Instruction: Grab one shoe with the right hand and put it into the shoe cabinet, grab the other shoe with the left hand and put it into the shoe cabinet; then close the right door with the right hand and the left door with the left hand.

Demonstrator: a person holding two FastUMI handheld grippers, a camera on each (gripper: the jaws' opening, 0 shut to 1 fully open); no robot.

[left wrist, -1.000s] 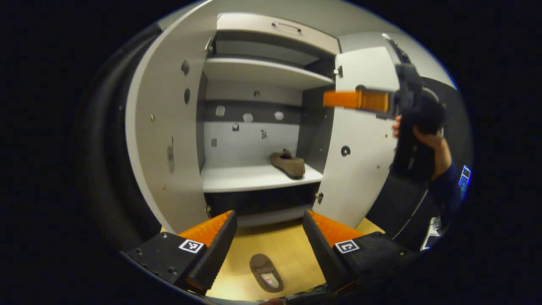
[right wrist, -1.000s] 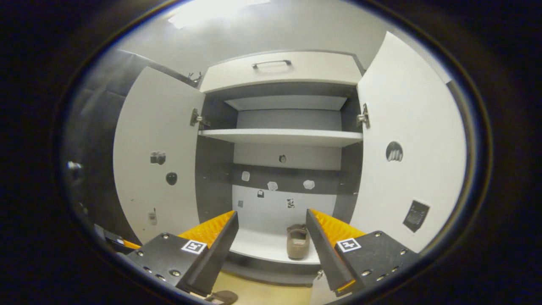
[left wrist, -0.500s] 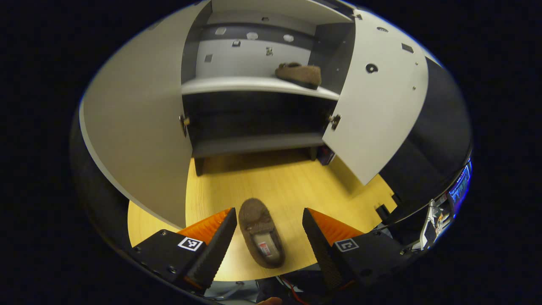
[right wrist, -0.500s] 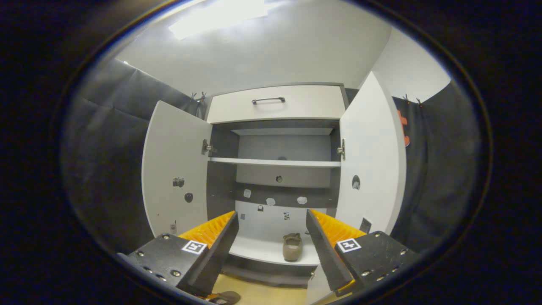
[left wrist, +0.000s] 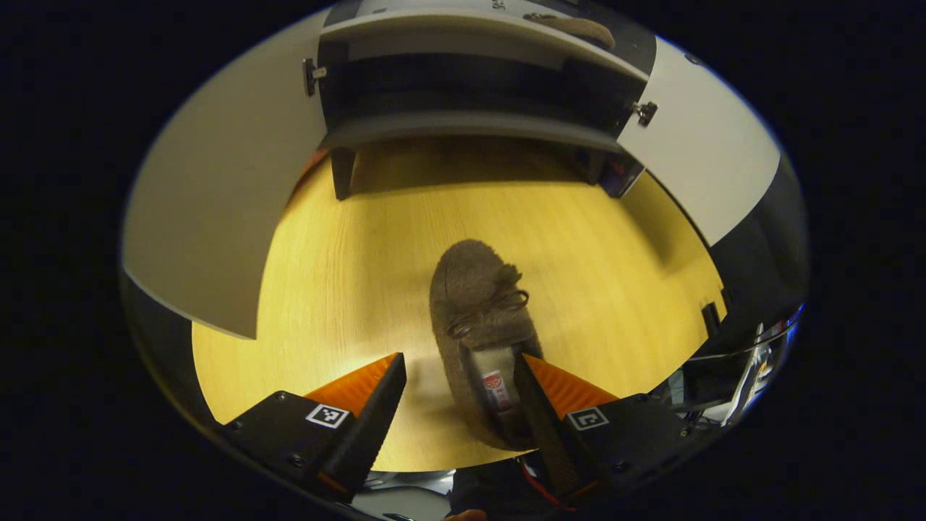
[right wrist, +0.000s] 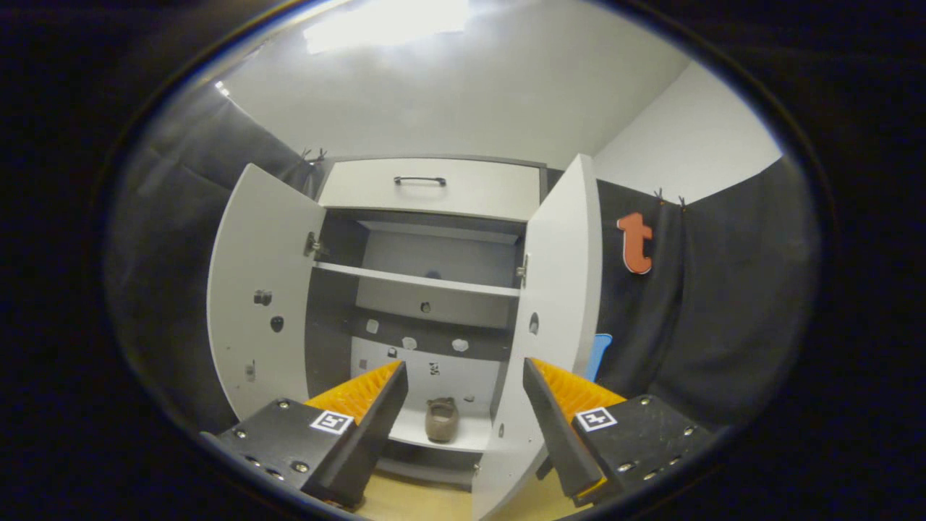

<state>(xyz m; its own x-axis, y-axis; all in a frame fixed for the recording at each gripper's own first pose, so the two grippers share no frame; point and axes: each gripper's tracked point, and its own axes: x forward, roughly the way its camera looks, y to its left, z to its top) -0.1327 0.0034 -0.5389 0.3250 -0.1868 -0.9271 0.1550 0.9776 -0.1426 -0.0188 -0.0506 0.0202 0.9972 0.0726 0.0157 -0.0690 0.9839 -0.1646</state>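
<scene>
In the right gripper view the shoe cabinet (right wrist: 434,188) stands with both doors open. One brown shoe (right wrist: 441,420) sits inside on its lower shelf (right wrist: 463,434), at 6 o'clock in the view. The right gripper (right wrist: 463,409) is wide open and holds nothing. In the left gripper view the other shoe (left wrist: 481,325) lies on the yellow floor (left wrist: 347,275). The left gripper (left wrist: 459,401) is open; its right finger is at the shoe's heel, at 5 o'clock.

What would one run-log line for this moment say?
left claw: open over floor shoe | right claw: open | shelf shoe: inside cabinet | doors: open
</scene>
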